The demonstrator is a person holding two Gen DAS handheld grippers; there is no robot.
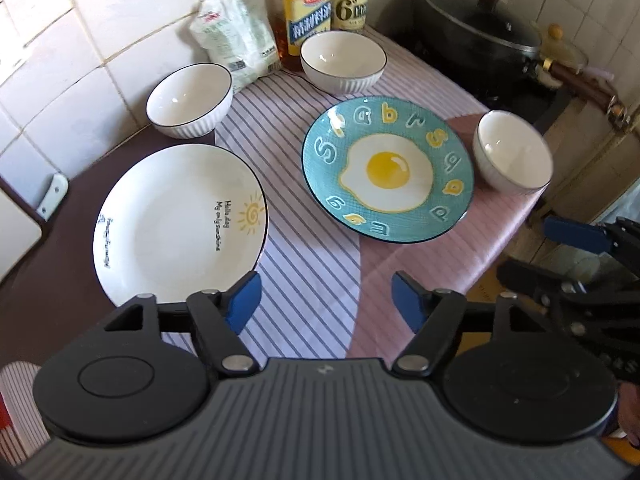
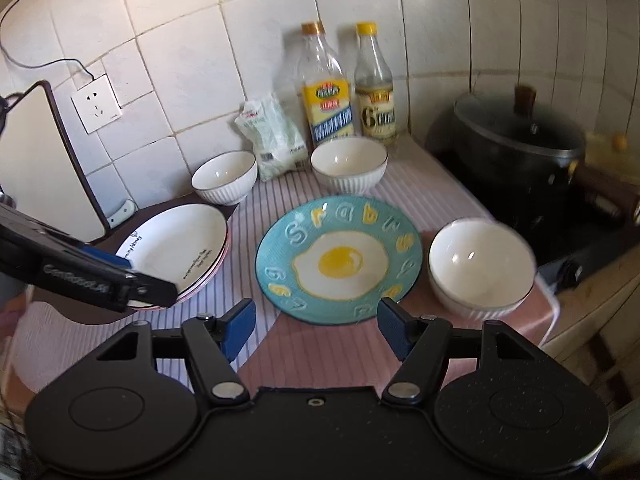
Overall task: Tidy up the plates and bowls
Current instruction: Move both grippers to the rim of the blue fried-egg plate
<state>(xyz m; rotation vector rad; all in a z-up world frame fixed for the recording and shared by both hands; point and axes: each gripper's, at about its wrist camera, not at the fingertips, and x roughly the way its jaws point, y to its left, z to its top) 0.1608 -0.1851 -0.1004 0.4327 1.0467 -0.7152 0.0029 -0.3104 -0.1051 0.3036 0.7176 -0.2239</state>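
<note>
A white plate with a sun drawing (image 1: 176, 224) lies at the left, on top of a stack as the right wrist view (image 2: 176, 252) shows. A teal plate with a fried-egg picture (image 1: 388, 168) (image 2: 338, 260) lies in the middle. Three white ribbed bowls stand around them: back left (image 1: 190, 100) (image 2: 224, 176), back middle (image 1: 343, 60) (image 2: 349, 164), and right (image 1: 512, 152) (image 2: 480, 266). My left gripper (image 1: 326, 300) is open and empty above the cloth in front of the plates. My right gripper (image 2: 316, 322) is open and empty just before the teal plate.
Two bottles (image 2: 326, 92) (image 2: 374, 84) and a white bag (image 2: 272, 140) stand at the tiled back wall. A dark lidded pot (image 2: 520, 140) sits on the stove at the right. A cutting board (image 2: 40, 168) leans at the left. The striped cloth (image 1: 312, 280) ends at the counter's right edge.
</note>
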